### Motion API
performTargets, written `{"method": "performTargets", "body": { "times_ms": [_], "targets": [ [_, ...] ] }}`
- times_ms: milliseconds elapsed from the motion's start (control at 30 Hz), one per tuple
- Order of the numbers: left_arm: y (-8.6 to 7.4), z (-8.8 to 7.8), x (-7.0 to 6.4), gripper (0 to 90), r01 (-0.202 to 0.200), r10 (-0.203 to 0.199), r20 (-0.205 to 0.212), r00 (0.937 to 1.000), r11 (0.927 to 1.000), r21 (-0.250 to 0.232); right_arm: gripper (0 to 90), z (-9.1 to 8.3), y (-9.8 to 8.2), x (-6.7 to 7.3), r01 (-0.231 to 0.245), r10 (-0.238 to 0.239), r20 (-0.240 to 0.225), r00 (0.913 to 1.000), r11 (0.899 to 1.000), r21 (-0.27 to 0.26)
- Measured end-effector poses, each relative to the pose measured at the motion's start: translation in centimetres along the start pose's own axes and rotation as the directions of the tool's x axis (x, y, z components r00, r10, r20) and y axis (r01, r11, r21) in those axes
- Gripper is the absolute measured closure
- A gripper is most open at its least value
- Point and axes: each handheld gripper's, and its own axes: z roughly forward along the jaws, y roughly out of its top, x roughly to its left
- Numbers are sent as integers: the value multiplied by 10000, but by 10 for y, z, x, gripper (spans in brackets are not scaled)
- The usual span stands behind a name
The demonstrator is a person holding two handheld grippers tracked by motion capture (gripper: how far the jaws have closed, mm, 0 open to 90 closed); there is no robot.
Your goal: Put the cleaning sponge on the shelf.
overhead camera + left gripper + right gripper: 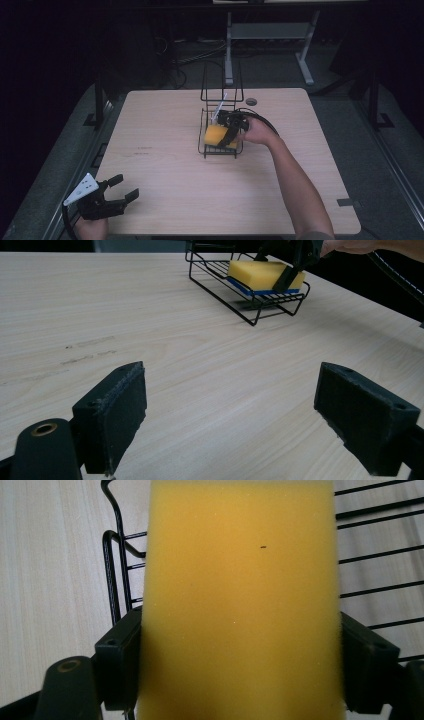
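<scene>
The yellow sponge [240, 605] with a blue scouring layer along its underside lies in the tray of the black wire rack [206, 150], which stands near the middle of the table [165, 200]. The right gripper [231, 131] is clamped on the sponge's two long sides, its black jaws pressed flush against the foam in the right gripper view. Whether the sponge is being set down or lifted out cannot be told; either way, the step goes well if the sponge stays level and its edges stay clear of the raised wire rim, with a grip no firmer than the soft foam needs, since hard squeezing would bow it. The foam is fine-pored, matte and block-shaped; the rack is thin, glossy rod bent into a shallow tray with a tall looped back. The left gripper [120, 192] rests at the table's near left corner, jaws spread wide and empty, their pads [117, 415] rough and dark. The tabletop is pale wood-grain laminate with rounded corners.
</scene>
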Motion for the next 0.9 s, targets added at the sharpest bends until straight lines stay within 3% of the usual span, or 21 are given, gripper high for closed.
{"method": "performTargets", "body": {
  "times_ms": [900],
  "targets": [
    [0,1,-1,128,-36,36,17,10000,10000,22,185,-22,-2,6,58,-44,299,9995,9988,-477]
  ]
}}
